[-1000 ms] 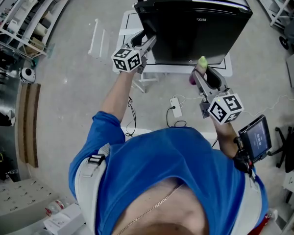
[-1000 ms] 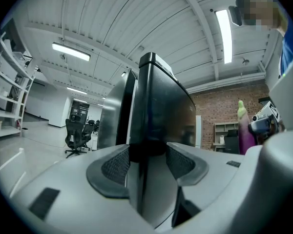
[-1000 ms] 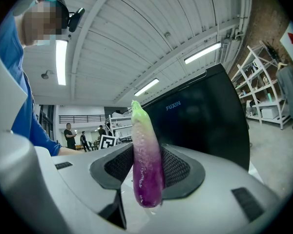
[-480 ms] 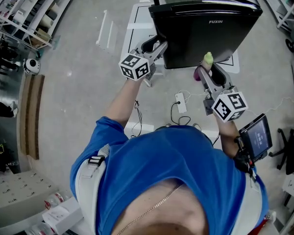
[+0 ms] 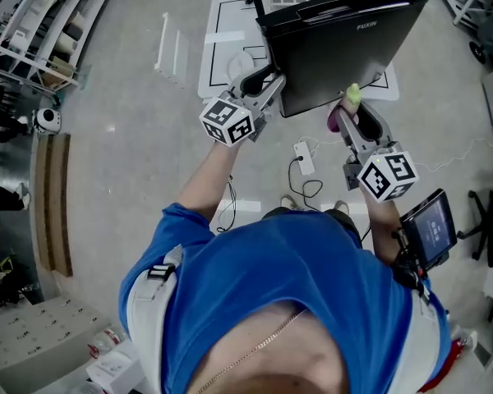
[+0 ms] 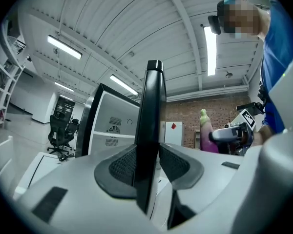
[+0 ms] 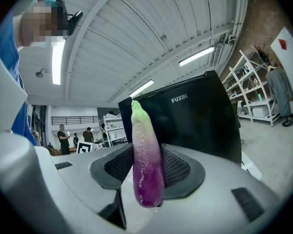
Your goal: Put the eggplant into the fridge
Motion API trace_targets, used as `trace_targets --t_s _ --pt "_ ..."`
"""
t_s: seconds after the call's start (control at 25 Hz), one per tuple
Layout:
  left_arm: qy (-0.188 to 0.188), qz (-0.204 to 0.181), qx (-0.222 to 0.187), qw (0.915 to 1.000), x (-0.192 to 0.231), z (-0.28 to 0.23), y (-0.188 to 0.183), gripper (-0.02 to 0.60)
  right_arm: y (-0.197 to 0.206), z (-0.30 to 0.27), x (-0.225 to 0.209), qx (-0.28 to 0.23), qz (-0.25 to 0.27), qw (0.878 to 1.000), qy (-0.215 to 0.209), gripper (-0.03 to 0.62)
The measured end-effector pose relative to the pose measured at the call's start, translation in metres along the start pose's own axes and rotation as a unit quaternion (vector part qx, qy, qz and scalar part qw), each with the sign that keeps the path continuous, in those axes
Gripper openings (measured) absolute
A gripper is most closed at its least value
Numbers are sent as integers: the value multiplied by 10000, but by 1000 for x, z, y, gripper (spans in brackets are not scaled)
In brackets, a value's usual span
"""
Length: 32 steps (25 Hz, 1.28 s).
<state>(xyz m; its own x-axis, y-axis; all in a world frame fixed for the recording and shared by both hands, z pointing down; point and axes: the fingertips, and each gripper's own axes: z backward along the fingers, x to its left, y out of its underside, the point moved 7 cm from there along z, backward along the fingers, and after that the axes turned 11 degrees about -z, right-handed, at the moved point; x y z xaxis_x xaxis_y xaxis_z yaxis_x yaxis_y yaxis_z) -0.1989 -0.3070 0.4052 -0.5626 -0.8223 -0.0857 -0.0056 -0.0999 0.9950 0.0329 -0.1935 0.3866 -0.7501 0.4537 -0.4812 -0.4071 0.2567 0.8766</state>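
A black fridge door [image 5: 337, 48] stands ajar, with the white cabinet [image 6: 115, 126] showing behind it. My left gripper [image 5: 269, 87] is level at the door's free edge [image 6: 151, 121]. Its jaws are closing, and both pads lie against that edge. My right gripper [image 5: 351, 115] is shut on a purple eggplant [image 7: 146, 165] with a green tip, held upright just in front of the door's right part. The eggplant [image 6: 205, 130] also shows at the right of the left gripper view. The fridge's inside is hidden.
A white power strip [image 5: 303, 158] with cables lies on the floor by my feet. Shelving racks [image 5: 41, 23] line the left side. A small screen [image 5: 430, 230] is strapped near my right wrist. Office chairs [image 6: 58, 135] stand far off, and people [image 7: 63, 138] stand in the background.
The black door has swung outward with my left gripper on its edge, and the jaws have narrowed onto that edge. My right gripper with the eggplant has shifted only slightly.
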Motion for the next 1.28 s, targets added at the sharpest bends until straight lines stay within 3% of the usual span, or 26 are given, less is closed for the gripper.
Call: trace_targets --t_s 0.16,0.72,1.28 --pt "52 38 -50 10000 -40 20 -7 149 4 31 15 -28 26 10000 17 183" --pt "-161 40 -106 9998 -140 28 -16 141 -13 120 -6 -85 112 9998 -104 183" --pt "337 55 -151 9993 -240 13 -22 123 -1 204 -8 -77 21 9999 -65 183"
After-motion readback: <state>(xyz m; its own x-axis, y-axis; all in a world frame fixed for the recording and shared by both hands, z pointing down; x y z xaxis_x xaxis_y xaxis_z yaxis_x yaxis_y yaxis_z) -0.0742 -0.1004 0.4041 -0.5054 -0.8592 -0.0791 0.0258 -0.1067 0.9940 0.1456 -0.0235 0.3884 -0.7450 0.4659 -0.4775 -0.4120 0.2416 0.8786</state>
